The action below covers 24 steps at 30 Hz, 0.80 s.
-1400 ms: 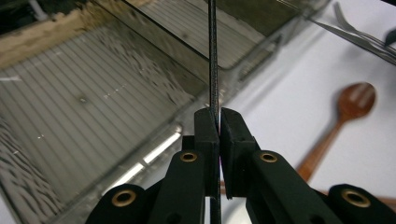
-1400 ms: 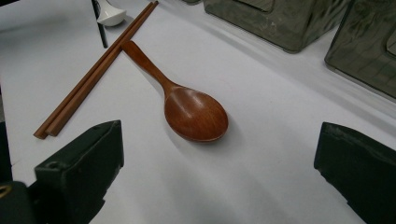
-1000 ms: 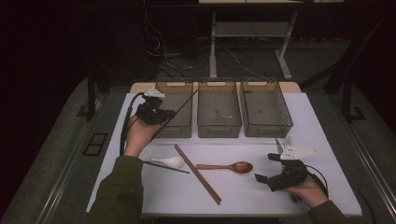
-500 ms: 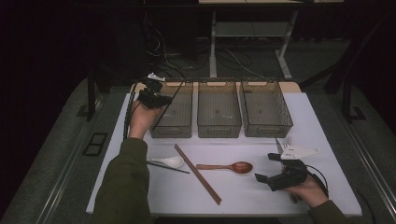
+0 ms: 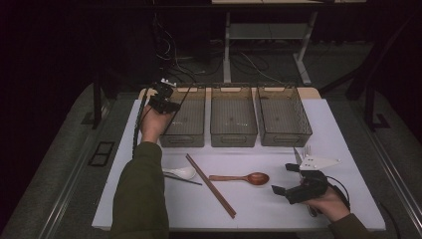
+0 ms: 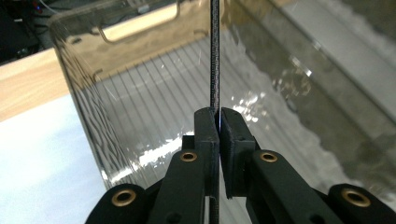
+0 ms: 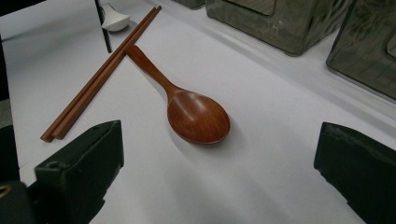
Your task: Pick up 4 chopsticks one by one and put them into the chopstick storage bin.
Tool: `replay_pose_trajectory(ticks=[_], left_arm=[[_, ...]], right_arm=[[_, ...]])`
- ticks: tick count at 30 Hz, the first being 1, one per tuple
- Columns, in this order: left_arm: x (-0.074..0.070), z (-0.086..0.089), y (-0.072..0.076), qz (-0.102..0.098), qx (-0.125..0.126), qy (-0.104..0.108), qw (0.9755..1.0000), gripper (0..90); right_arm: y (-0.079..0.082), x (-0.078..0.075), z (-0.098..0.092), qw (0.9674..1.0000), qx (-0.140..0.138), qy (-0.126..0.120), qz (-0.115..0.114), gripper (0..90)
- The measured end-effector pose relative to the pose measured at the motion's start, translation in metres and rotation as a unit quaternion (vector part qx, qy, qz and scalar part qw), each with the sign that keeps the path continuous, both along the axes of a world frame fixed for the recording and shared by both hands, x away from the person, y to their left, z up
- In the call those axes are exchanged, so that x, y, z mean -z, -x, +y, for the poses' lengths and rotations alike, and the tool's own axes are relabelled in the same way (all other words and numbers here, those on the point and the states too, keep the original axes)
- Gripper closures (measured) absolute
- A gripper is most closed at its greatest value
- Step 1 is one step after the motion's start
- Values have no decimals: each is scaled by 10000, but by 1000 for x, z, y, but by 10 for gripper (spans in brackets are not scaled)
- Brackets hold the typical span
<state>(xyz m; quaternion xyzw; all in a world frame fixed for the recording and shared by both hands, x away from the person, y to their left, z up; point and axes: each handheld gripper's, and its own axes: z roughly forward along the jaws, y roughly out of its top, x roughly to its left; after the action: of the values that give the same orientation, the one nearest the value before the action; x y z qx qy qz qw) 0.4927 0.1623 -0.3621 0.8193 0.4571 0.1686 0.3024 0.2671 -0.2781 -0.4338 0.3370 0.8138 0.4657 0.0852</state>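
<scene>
While the left gripper (image 5: 166,97) hangs over the near-left corner of the left-hand smoked plastic bin (image 5: 185,119), its jaws are pinched tight on a thin black chopstick (image 6: 214,51). In the left gripper view the chopstick runs straight up from between the two pads and also shows below them, so it is clamped partway along its length. Behind the jaws lies the ribbed floor of that bin, with its clear wall to the left of them and the white table (image 5: 278,209) beyond that wall. In the high view the chopstick slants from the gripper across the top of the bin toward its far right side.

The right gripper (image 5: 292,180) rests low at the near right of the table, its jaws spread wide with nothing between them. A wooden spoon (image 7: 187,105) lies just ahead of these jaws, bowl toward them and handle pointing away. The handle's tip touches a pair of brown wooden chopsticks (image 7: 100,74) lying side by side, ahead and to the left of the jaws. Farther off past them sits a white ceramic spoon (image 7: 114,19) with a second black chopstick (image 7: 103,28) beside it. The middle bin (image 5: 233,118) and right-hand bin (image 5: 283,118) stand beyond the spoon, well apart from this gripper.
</scene>
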Motion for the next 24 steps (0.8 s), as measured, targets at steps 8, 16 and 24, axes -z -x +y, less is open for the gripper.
replay_pose_trajectory(ticks=[8, 16, 24], left_arm=[[18, -3, 2, 281, 39, -110, 9995, 854], [21, -1, 5, 147, 62, -72, 9998, 733], [13, -1, 11, 47, 364, 93, 9993, 520]], right_arm=[[0, 0, 0, 10000, -8, -1, 9, 13], [0, 0, 0, 10000, -9, 13, 13, 13], [0, 0, 0, 10000, 2, 16, 15, 13]])
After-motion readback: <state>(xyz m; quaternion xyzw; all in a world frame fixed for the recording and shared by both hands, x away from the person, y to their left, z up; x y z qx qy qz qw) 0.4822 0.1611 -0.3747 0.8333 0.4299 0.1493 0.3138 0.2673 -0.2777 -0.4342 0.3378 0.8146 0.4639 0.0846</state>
